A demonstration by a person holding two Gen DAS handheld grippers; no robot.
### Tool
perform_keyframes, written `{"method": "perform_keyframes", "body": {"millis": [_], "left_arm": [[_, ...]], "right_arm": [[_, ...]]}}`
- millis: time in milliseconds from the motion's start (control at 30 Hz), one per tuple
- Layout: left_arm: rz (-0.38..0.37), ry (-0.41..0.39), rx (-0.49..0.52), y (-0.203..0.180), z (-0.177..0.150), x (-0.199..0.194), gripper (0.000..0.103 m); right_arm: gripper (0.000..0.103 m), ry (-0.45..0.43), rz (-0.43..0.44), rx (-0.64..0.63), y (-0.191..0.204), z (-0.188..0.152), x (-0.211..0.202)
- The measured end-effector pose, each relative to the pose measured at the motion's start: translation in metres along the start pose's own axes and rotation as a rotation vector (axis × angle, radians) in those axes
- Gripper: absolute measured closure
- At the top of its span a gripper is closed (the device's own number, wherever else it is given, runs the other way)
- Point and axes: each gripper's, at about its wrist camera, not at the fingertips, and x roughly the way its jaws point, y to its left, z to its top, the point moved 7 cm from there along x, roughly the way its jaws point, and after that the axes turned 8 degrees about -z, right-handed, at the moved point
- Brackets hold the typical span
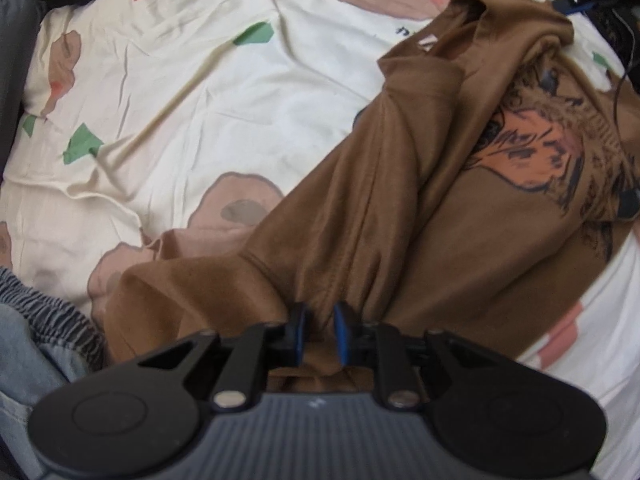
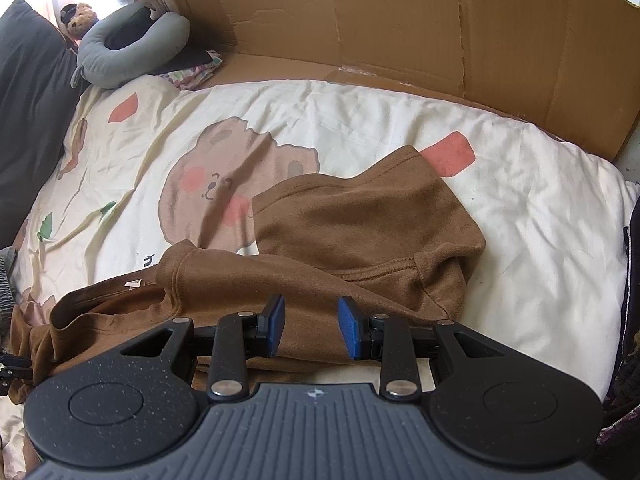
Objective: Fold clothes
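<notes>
A soft, limp brown T-shirt (image 1: 400,216) lies crumpled on the bed, directly ahead of both tongs. A fold of it is pinched in the left tongs (image 1: 319,334); the right tongs (image 2: 311,327) are held open just above it. A seam or hem is judged the best hold. The printed bedsheet (image 2: 360,120) is wrinkled, with cardboard (image 2: 440,32) beyond.

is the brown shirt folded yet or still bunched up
Bunched up. The brown shirt lies crumpled in loose ridges, one sleeve flopped out sideways.

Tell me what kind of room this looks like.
Most likely a bedroom. The brown shirt lies on a bed with a cartoon bear quilt, and a dark pillow and a teddy bear sit at its far end.
</notes>
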Motion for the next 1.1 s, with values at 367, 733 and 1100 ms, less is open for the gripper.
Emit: {"method": "perform_keyframes", "body": {"millis": [367, 733, 1100], "left_arm": [[-0.012, 0.023, 0.039, 0.001, -0.007, 0.017, 0.085], [0.013, -0.025, 0.037, 0.01, -0.004, -0.004, 0.095], [0.066, -0.174, -0.098, 0.039, 0.007, -0.046, 0.096]], "right_arm": [[0.067, -0.002, -0.006, -0.019, -0.003, 0.003, 0.003], [0.067, -0.025, -0.058, -0.186, -0.012, 0.025, 0.01], [0.067, 0.027, -0.1, -0.507, -0.015, 0.022, 0.024]]}}
